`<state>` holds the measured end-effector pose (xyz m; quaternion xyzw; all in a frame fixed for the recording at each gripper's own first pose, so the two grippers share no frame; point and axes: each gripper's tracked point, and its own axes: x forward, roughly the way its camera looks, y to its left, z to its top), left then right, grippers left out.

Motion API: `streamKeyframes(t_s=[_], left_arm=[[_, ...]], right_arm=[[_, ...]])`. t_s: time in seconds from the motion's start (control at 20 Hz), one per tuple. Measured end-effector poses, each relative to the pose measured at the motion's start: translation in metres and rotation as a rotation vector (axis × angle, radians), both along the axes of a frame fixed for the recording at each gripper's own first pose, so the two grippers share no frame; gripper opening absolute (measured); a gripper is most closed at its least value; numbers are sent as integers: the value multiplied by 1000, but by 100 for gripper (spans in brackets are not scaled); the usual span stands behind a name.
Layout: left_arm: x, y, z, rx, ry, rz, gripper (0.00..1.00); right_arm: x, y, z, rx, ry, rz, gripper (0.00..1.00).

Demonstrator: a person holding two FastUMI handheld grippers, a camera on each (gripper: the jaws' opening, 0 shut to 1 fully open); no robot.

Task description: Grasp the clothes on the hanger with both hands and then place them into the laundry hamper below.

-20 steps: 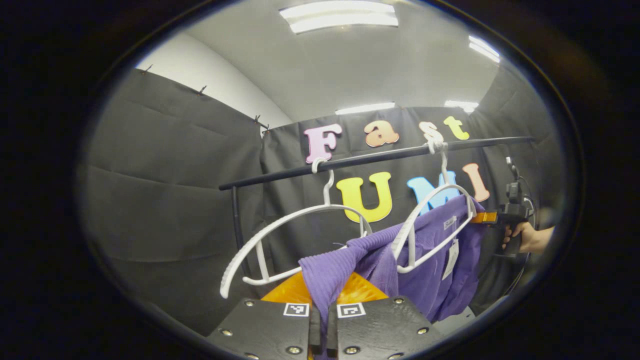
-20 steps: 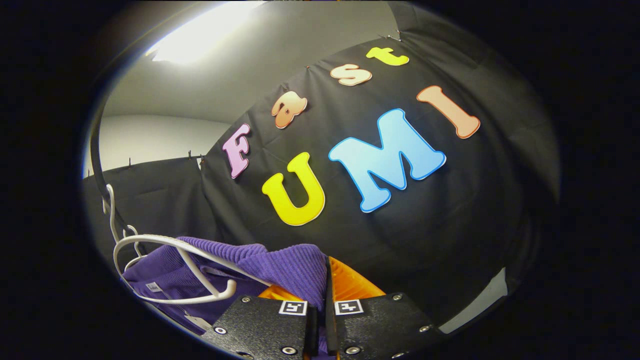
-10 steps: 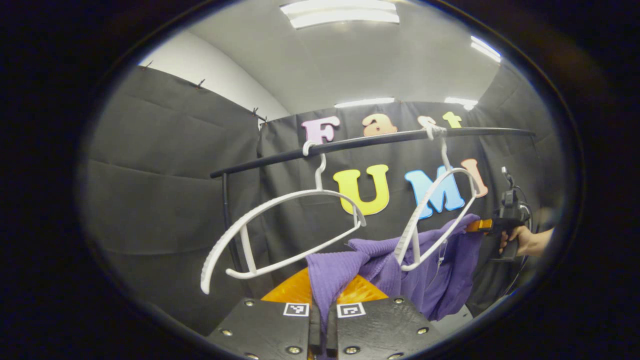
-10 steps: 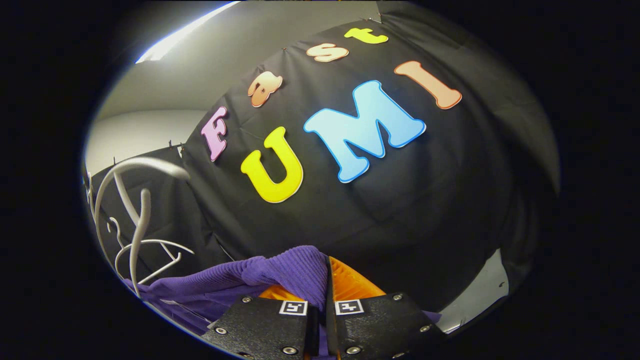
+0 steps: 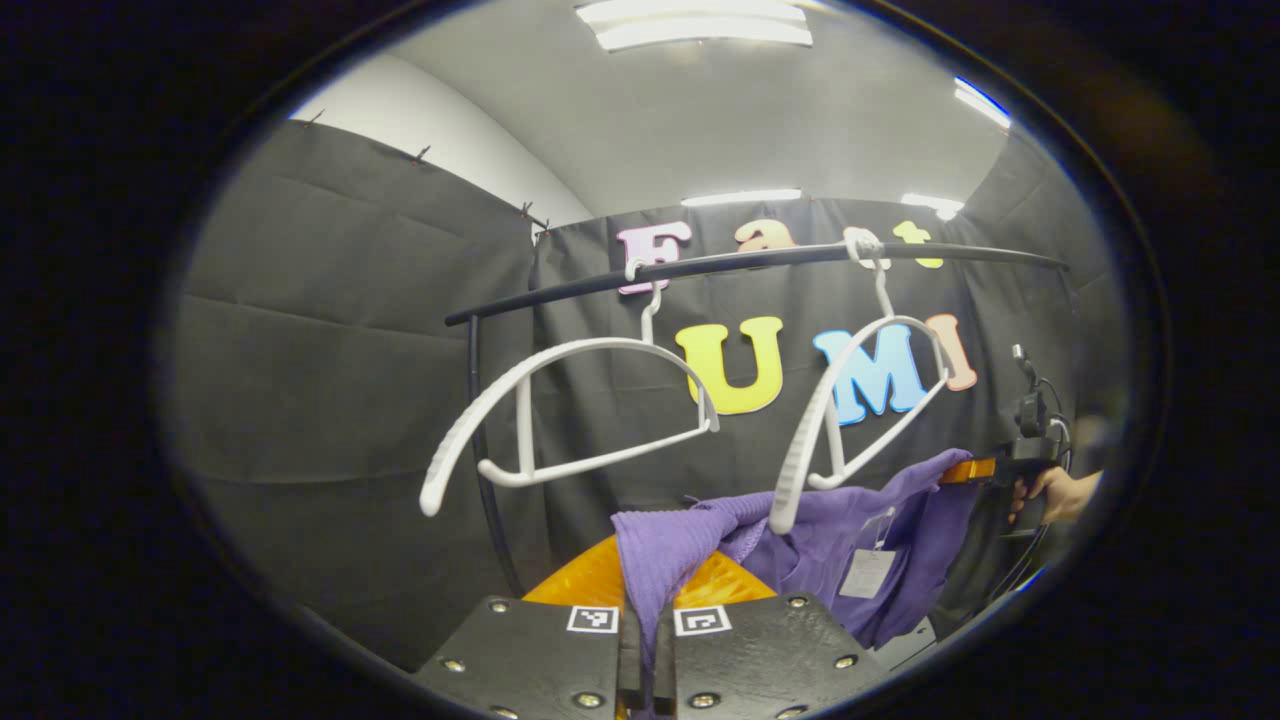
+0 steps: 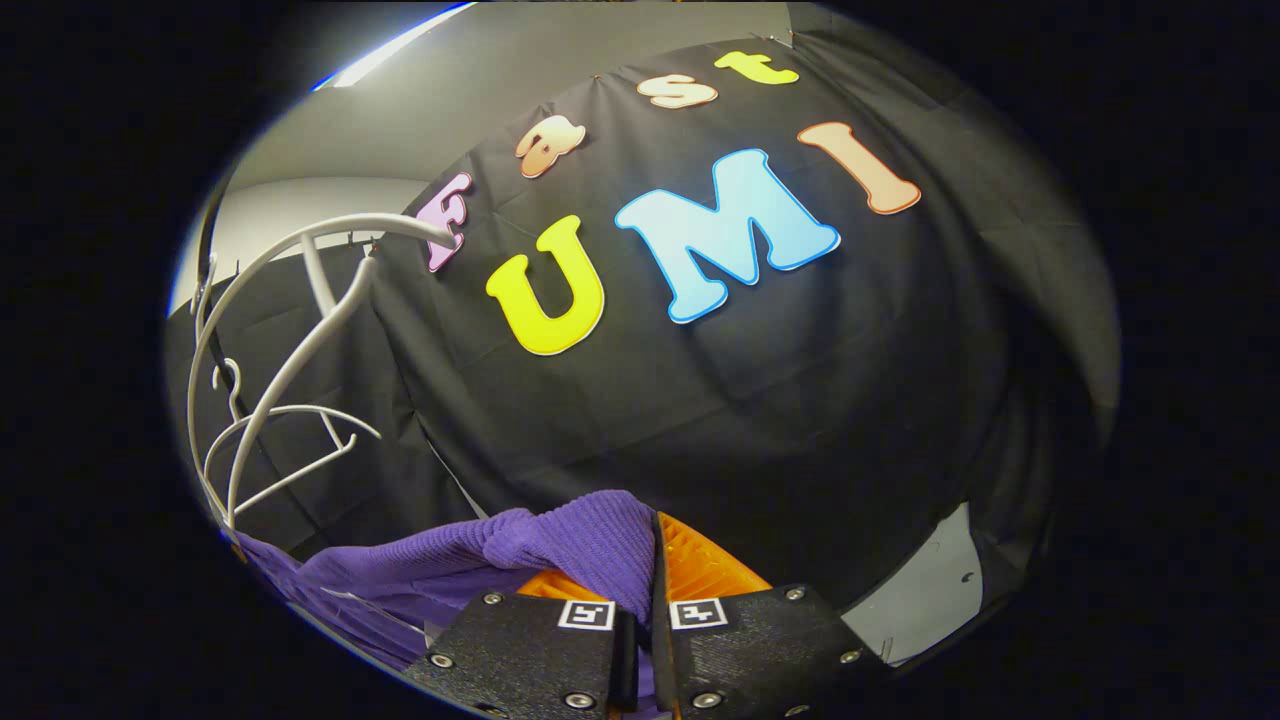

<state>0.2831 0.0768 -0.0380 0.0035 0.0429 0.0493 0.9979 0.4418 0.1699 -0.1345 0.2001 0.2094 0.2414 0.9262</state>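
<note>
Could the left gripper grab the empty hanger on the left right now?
Probably not as things stand. The left gripper is shut on the purple top, so its fingers are busy. The empty hanger hangs above it on the rail with nothing in between, but the top must go first.

No wording could be read. A pale tag [image 5: 866,573] hung from the purple garment [image 5: 850,540], its print too small to make out. Small square black-and-white coded markers [image 5: 592,619] sat on each gripper's body, bearing patterns, not letters.
</note>
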Motion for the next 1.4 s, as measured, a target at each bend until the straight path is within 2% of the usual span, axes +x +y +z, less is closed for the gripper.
streamKeyframes(t_s=[0.2,0.25,0.3,0.35,0.65,0.7,1.0,1.05,1.1,1.15,1.35,1.4], left_arm=[[-26,-5,-6,12,14,-24,5],[-34,-7,-4,13,11,-32,10],[-41,-8,-3,13,10,-38,5],[-48,-9,-1,7,4,-47,10],[-87,-18,26,-41,-53,-113,10],[-94,-19,31,-48,-64,-125,5],[-121,-31,55,-117,-123,-196,5],[-125,-34,57,-124,-131,-208,0],[-129,-39,59,-130,-136,-220,5],[-134,-45,58,-138,-137,-233,1],[-143,-69,38,-199,-109,-268,0],[-144,-75,32,-209,-95,-276,5]], right_arm=[[-34,-11,7,-31,-26,-10,6],[-43,-12,9,-35,-30,-10,6],[-52,-14,12,-38,-33,-10,6],[-61,-15,16,-39,-39,-12,6],[-122,-16,60,-29,-97,1,6],[-134,-15,68,-27,-109,5,6],[-205,0,104,-19,-165,49,6],[-216,3,107,-20,-170,60,6],[-229,7,110,-22,-177,68,6],[-242,10,111,-25,-183,77,6],[-288,28,102,-61,-191,146,6],[-298,33,97,-77,-191,163,6]])
